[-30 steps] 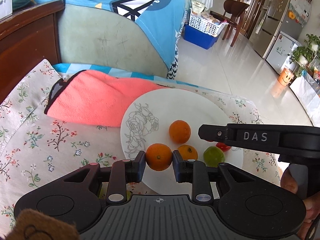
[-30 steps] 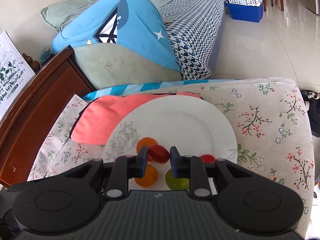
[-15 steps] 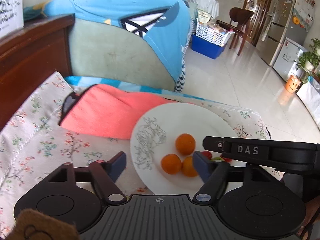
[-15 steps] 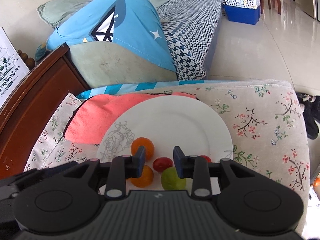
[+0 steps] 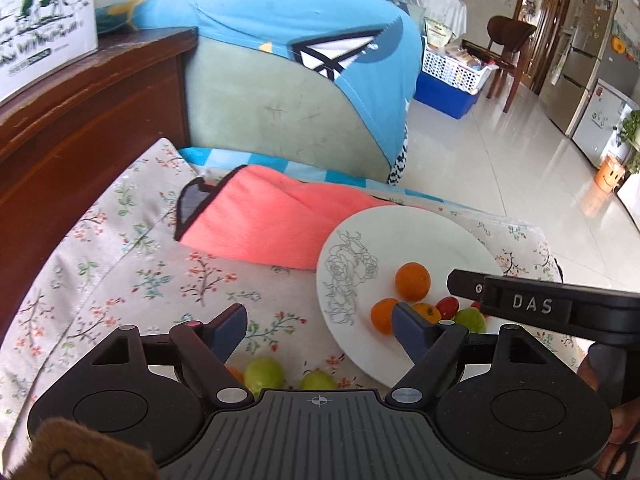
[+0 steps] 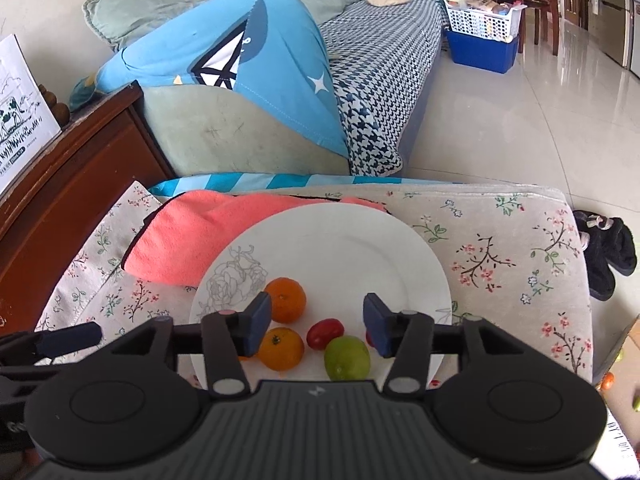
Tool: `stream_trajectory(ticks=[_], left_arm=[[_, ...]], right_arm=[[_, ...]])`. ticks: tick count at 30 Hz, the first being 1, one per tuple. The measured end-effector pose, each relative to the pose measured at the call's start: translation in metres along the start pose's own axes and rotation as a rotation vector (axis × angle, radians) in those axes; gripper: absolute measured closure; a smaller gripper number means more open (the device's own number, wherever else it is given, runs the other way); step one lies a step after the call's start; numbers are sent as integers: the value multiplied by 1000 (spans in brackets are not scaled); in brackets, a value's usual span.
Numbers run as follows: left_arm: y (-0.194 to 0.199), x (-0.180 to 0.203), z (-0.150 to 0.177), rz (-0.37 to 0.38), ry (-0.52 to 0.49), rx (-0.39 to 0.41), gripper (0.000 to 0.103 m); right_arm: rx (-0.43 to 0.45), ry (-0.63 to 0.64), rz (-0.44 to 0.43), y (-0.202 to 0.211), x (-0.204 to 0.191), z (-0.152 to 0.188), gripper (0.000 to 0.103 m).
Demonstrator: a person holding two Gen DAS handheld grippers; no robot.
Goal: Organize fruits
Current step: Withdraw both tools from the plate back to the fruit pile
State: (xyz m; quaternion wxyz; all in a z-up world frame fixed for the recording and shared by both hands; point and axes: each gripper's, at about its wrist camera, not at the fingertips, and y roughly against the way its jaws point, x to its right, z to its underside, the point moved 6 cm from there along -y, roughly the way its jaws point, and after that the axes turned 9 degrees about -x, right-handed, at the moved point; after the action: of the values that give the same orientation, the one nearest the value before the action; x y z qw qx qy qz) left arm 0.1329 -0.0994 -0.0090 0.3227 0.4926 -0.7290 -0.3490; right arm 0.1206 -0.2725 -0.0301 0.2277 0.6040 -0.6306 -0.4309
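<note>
A white plate (image 6: 344, 236) with a grey rose drawing lies on the floral cloth. On it lie oranges (image 6: 285, 299) (image 6: 280, 349), a red tomato (image 6: 325, 333) and a green fruit (image 6: 346, 357). My right gripper (image 6: 317, 322) is open and empty, held above these fruits. My left gripper (image 5: 320, 328) is open and empty, left of the plate (image 5: 416, 236). Two green fruits (image 5: 264, 374) (image 5: 318, 381) lie on the cloth just under it. The right gripper's arm (image 5: 540, 306) crosses the plate's right side in the left wrist view.
A coral towel (image 5: 272, 224) lies behind the plate, partly under it. A dark wooden cabinet (image 5: 80, 120) stands at the left. A sofa with a blue garment (image 6: 248, 76) is behind. The cushion's right edge (image 6: 576, 240) drops to the tiled floor.
Both grippers have let go of their fruit: the left dropped an orange, the right a red tomato, both onto the plate. Both jaws opened wide and both grippers pulled back; the left moved left.
</note>
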Motion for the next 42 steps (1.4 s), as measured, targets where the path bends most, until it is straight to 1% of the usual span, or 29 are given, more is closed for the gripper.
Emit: stream_trajectory(ticks=[4, 6, 8, 12, 16, 18, 20, 26, 28, 30, 32, 35, 36, 39, 42], left_arm=[[17, -10, 2, -2, 27, 30, 22], [24, -16, 4, -13, 27, 52, 18], [31, -23, 7, -25, 26, 66, 17], [42, -39, 14, -7, 38, 58, 17], [48, -57, 22, -13, 66, 53, 14], [47, -64, 26, -7, 91, 37, 14], [45, -71, 30, -9, 112, 23, 14], [36, -83, 47, -21, 124, -26, 16], [33, -87, 51, -20, 132, -42, 17], [31, -90, 54, -25, 144, -54, 17], [28, -93, 57, -24, 158, -60, 18], [23, -93, 59, -7, 176, -74, 20], [21, -92, 60, 0, 178, -81, 22], [15, -88, 63, 7, 173, -102, 27], [11, -87, 63, 11, 174, -107, 27]], right_arm=[[9, 15, 14, 5, -6, 4, 44], [17, 26, 10, 8, -11, 7, 42], [26, 32, -2, 13, -15, 10, 40], [35, 78, -39, 21, -26, 21, 34], [9, 139, -67, 24, -36, 36, 34], [-11, 163, -96, 26, -42, 43, 34], [-11, 186, -103, 30, -48, 51, 34], [-23, 251, -153, 33, -71, 75, 34], [-30, 271, -170, 32, -78, 83, 37], [-42, 286, -182, 27, -84, 89, 44], [-54, 302, -189, 22, -89, 94, 49], [-68, 307, -192, 13, -93, 98, 58], [-76, 300, -197, 10, -93, 99, 61], [-88, 287, -203, 3, -94, 101, 66], [-98, 276, -206, -3, -95, 101, 66]])
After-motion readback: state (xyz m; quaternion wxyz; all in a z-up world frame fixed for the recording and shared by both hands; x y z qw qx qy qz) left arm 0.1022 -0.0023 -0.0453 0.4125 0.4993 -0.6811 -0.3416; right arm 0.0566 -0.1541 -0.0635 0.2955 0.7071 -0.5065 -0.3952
